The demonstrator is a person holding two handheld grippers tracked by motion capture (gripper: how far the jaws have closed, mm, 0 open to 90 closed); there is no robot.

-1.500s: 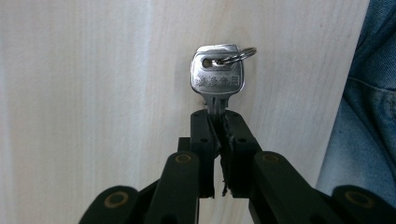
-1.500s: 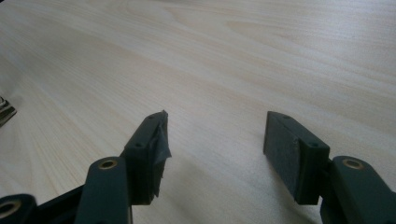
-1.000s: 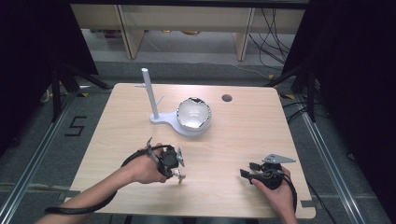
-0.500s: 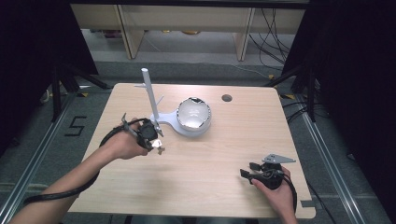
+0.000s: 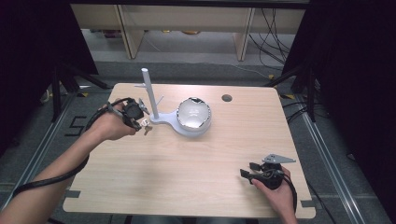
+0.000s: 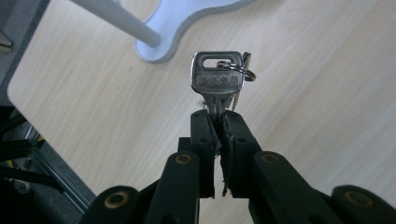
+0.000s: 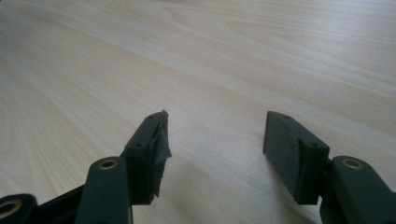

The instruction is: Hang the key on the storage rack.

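Observation:
My left gripper (image 6: 217,114) is shut on the blade of a silver key (image 6: 216,77) that carries a small ring and a second key behind it. In the high view this gripper (image 5: 141,122) hovers at the table's left, just left of a white stand (image 5: 163,119) with an upright post (image 5: 148,91) and short pegs. The stand's base (image 6: 163,44) and post (image 6: 116,18) lie just beyond the key. My right gripper (image 7: 215,140) is open over bare wood, with nothing between its jaws, near the table's front right (image 5: 250,170).
A shiny round bowl (image 5: 194,114) sits on the stand's base, right of the post. A small dark hole (image 5: 227,98) marks the table's back edge. The table's left edge (image 6: 28,70) and the floor lie close to my left gripper.
My left gripper has carried the key from the table's front left up and back to the stand's post. The right gripper has stayed where it was, open.

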